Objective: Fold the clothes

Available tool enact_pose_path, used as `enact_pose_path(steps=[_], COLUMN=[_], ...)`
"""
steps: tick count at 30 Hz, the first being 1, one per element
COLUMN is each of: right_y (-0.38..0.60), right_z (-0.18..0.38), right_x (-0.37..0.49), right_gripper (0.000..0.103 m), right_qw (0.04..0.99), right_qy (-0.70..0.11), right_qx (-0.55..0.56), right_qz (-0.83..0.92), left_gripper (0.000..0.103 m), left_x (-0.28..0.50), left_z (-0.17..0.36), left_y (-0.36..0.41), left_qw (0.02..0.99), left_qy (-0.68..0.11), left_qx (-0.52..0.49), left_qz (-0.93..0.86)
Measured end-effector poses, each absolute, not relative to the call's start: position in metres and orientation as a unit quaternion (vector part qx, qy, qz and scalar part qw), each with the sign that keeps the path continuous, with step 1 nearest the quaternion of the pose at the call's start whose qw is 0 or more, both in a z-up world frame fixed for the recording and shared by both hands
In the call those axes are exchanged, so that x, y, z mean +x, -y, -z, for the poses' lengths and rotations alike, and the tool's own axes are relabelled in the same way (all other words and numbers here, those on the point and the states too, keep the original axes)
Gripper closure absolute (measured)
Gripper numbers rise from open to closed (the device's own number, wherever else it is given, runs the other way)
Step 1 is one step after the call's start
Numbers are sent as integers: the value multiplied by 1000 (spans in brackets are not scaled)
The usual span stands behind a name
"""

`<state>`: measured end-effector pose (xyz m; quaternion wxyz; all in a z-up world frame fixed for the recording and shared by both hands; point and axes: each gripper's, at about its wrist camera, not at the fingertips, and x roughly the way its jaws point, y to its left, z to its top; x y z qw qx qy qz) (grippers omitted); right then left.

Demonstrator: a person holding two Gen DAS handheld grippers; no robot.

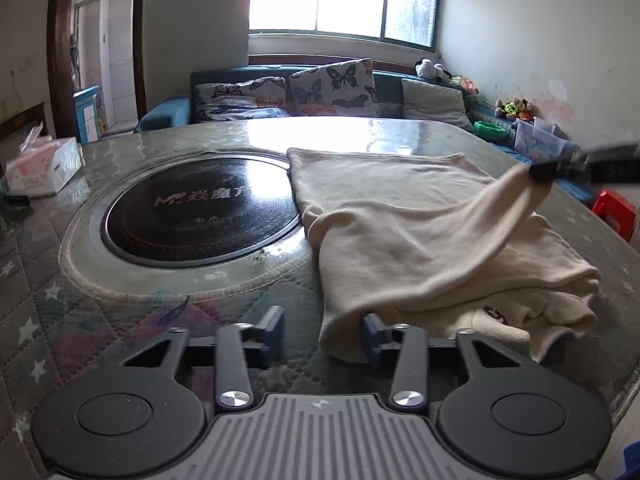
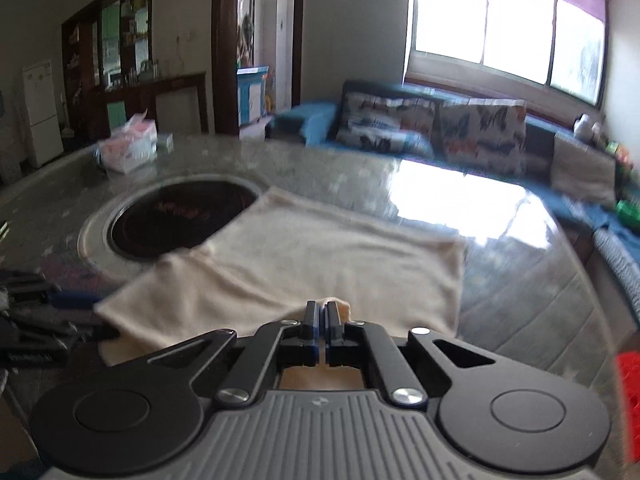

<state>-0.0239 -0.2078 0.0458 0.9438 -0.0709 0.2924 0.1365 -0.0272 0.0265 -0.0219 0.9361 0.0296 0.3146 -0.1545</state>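
Observation:
A cream garment lies partly folded on the quilted table cover, right of the table's middle. In the left wrist view, my left gripper stands open at the garment's near corner. The cloth's edge lies between the blue fingers and touches only the right one. My right gripper holds a far right corner of the garment up off the table, and the cloth stretches from it. In the blurred right wrist view, the right gripper is shut on a fold of the cream garment.
A round black cooker plate is set into the table, just left of the garment. A tissue box stands at the far left edge. A sofa with butterfly cushions runs behind the table. A red stool is off the right edge.

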Motion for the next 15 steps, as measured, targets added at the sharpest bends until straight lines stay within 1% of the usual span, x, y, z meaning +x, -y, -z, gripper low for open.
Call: enact_pose_path(steps=[3,6,9,11,12,13,15], right_y=[211,219,226,228,229,229,228], right_z=[-58,-64,-49,-30,-22,-13,-7], right_x=[-33,-46,-52,-50,-48,-47,-48], right_gripper=[101,101,101,100,96,94,93], right_qw=[951,956,951,940,934,928,924], right_qy=[-270,-259,-281,-315,-331,-347,-353], right_qx=[-84,-91,-89,-87,-89,-92,-101], right_qz=[-124,-104,-91,-95,-98,-101,-103], left_gripper=[88,95,95,95,94,91,91], left_x=[-31,-38,-43,-44,-44,-44,-43], left_z=[21,20,20,23,22,21,15], left_y=[-21,-20,-19,-19,-21,-24,-31], left_qw=[939,941,939,935,934,933,932], left_qy=[-303,-292,-290,-296,-299,-301,-302], left_qx=[52,63,75,83,83,82,76], left_qz=[156,161,172,178,179,180,187])
